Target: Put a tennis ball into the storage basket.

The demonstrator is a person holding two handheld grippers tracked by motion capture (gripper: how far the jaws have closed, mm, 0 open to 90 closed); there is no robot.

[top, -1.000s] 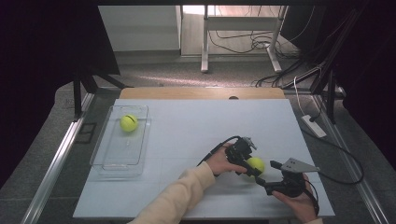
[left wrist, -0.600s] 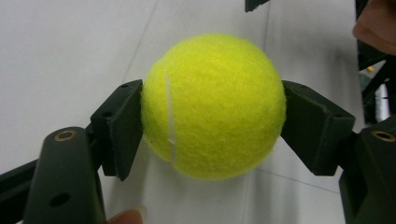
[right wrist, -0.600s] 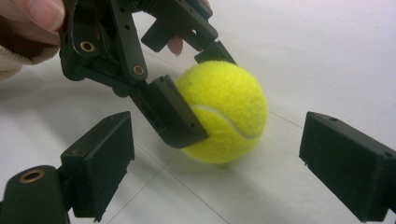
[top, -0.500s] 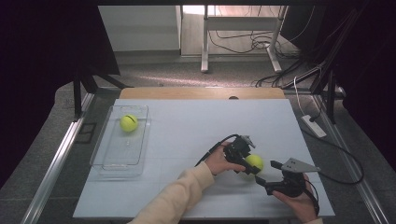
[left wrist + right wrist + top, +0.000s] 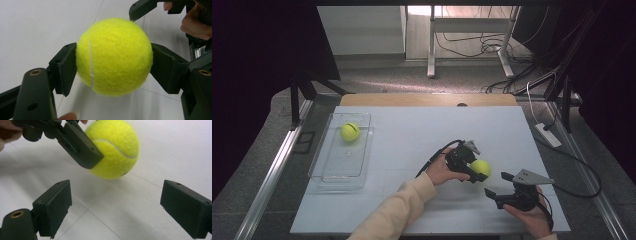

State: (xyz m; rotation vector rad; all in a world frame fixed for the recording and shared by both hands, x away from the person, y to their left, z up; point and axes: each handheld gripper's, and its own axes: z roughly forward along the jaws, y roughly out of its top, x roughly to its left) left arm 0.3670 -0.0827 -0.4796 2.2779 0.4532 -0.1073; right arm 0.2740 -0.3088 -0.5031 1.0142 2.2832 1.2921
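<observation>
A yellow tennis ball [image 5: 481, 167] is clamped between the two jaws of my left gripper [image 5: 474, 169], just above the white table at centre right. In the left gripper view the ball [image 5: 114, 56] sits squarely between both pads [image 5: 65, 67]. My right gripper [image 5: 497, 184] stands open a short way to the right and nearer the front edge, with nothing between its jaws. In the right gripper view its own gripper [image 5: 115, 207] is wide open. The ball [image 5: 115, 150] and a left jaw pad [image 5: 80, 145] hang just beyond it.
A clear plastic tray [image 5: 342, 162] lies on the left of the white table [image 5: 412, 135] with a second tennis ball [image 5: 350, 132] at its far end. Cables, a power strip [image 5: 548, 135] and desk legs are beyond the table's far and right edges.
My left gripper has carried the ball slightly away from the right gripper, toward the far left. The right gripper has stayed put and open.
</observation>
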